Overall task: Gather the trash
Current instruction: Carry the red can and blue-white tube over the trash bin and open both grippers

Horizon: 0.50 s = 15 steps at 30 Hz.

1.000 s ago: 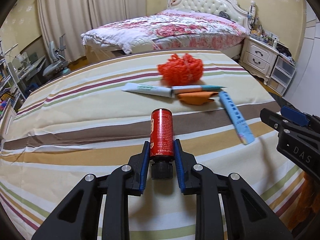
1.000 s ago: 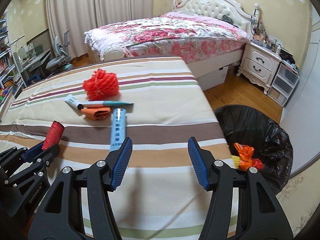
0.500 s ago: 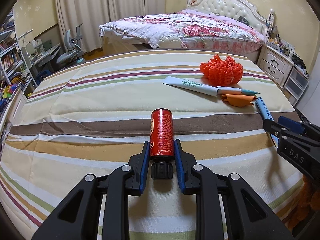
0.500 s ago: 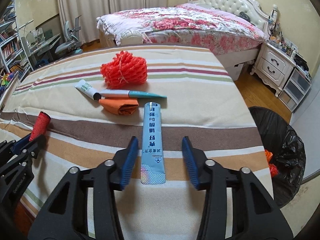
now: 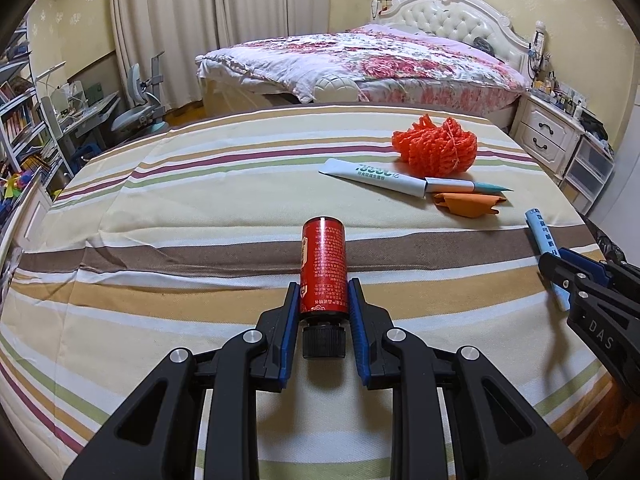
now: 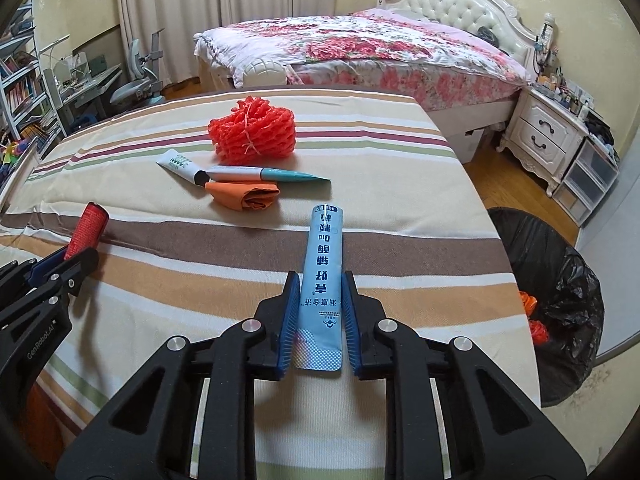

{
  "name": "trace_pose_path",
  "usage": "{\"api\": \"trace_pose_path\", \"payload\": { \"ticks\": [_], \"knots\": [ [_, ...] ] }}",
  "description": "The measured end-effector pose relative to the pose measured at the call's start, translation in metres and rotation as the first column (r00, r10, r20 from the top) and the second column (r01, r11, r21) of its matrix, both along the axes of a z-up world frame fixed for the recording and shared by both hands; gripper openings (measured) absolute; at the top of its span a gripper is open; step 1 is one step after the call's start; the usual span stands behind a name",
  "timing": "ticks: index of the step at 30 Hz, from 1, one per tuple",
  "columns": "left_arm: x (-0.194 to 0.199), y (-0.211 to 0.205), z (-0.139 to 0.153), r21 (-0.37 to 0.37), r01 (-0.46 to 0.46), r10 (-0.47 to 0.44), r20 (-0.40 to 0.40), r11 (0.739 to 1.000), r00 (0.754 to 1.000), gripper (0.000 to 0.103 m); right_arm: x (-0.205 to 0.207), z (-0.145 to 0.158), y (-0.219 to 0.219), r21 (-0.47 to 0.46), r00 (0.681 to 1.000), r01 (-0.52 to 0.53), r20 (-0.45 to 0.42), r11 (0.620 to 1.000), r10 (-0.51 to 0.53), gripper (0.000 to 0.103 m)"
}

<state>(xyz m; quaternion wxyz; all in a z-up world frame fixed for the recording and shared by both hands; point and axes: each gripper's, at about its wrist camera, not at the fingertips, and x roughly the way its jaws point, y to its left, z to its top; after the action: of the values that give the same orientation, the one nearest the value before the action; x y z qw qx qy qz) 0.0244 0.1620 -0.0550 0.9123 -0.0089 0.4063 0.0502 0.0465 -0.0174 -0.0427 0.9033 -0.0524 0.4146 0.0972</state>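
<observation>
My left gripper (image 5: 323, 298) is shut on a red bottle (image 5: 323, 270) with a black cap, held just over the striped tablecloth (image 5: 160, 208). My right gripper (image 6: 320, 292) is shut on a light blue tube (image 6: 323, 268) lying on the cloth. Beyond lie an orange foam net (image 6: 253, 132), a white tube (image 6: 180, 165), a teal-tipped pen (image 6: 272, 174) and a crumpled orange wrapper (image 6: 244, 196). The right gripper shows at the right edge of the left wrist view (image 5: 560, 276); the left gripper shows at the left of the right wrist view (image 6: 76, 262).
A black-lined trash bin (image 6: 560, 292) with orange scraps inside stands on the floor right of the table. A flowered bed (image 5: 380, 60) and white nightstand (image 6: 548, 136) stand behind. A desk and chair (image 5: 136, 108) are at the left.
My right gripper has swung left from above the bin side, lowered over the blue tube and shut on it. My left gripper has kept hold of the red bottle and turned left.
</observation>
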Motion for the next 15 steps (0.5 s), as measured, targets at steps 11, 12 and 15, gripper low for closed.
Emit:
{"api": "trace_pose_path", "payload": {
  "ticks": [11, 12, 15],
  "knots": [
    [-0.004, -0.022, 0.005, -0.005, 0.042, -0.042, 0.014, 0.999, 0.999, 0.025, -0.011, 0.010, -0.023, 0.022, 0.999, 0.038, 0.025, 0.999, -0.038, 0.021],
    [-0.005, -0.026, 0.005, -0.004, 0.048, -0.048, 0.016, 0.999, 0.999, 0.025, -0.012, 0.010, -0.025, 0.024, 0.999, 0.043, 0.026, 0.999, -0.043, 0.021],
    [-0.005, -0.037, 0.005, 0.001, 0.068, -0.068, 0.018, 0.998, 0.998, 0.025, -0.014, 0.011, -0.035, 0.029, 0.998, 0.059, 0.031, 0.998, -0.060, 0.021]
  ]
}}
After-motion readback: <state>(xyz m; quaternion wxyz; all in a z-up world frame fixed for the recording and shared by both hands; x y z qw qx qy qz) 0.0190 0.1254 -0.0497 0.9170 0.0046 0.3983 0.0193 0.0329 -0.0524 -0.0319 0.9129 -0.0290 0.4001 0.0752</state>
